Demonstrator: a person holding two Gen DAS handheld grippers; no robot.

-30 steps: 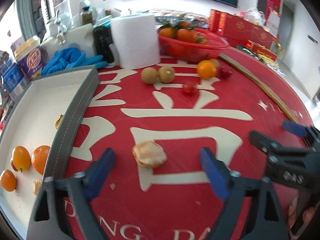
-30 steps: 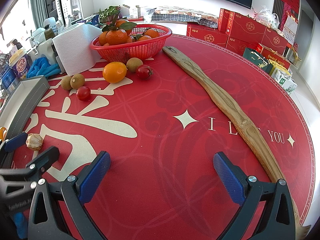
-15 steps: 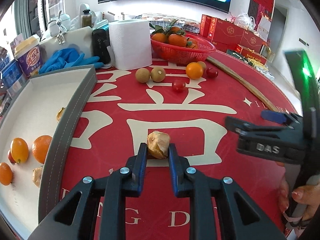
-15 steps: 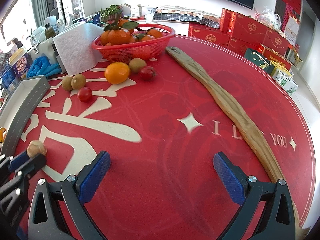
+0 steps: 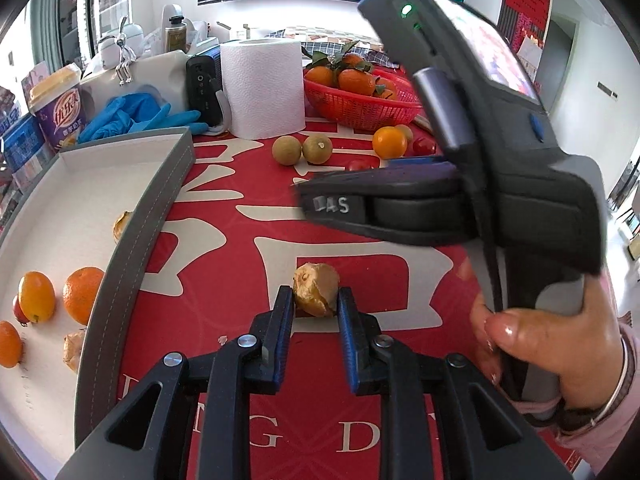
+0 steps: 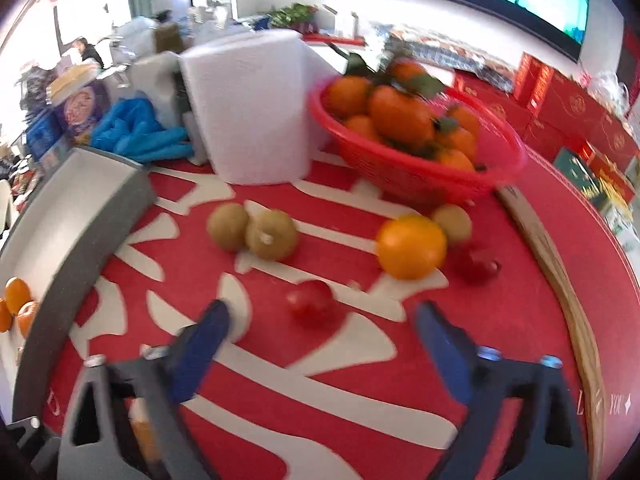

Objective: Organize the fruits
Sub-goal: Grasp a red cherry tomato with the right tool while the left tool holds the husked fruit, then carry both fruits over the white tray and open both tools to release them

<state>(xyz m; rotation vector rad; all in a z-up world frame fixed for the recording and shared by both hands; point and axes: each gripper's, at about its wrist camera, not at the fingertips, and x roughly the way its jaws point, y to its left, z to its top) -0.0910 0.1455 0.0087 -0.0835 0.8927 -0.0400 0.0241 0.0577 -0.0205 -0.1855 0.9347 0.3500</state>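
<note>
L gripper [image 5: 316, 306]: jaws pinching wrinkled tan peeled fruit [image 5: 315, 289], ready to lift toward grey-walled white tray [image 5: 132, 224].
R gripper [image 6: 320, 320]: jaws closing, small red tomato [image 6: 311, 301] btwn, pads not yet touching.

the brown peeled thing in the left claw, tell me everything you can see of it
The brown peeled fruit is small, roundish and tan, with a dry, cracked, wrinkled skin. It sits on the red tablecloth, just right of the grey tray. The left claw is shut on it, one blue pad on each side.
</note>
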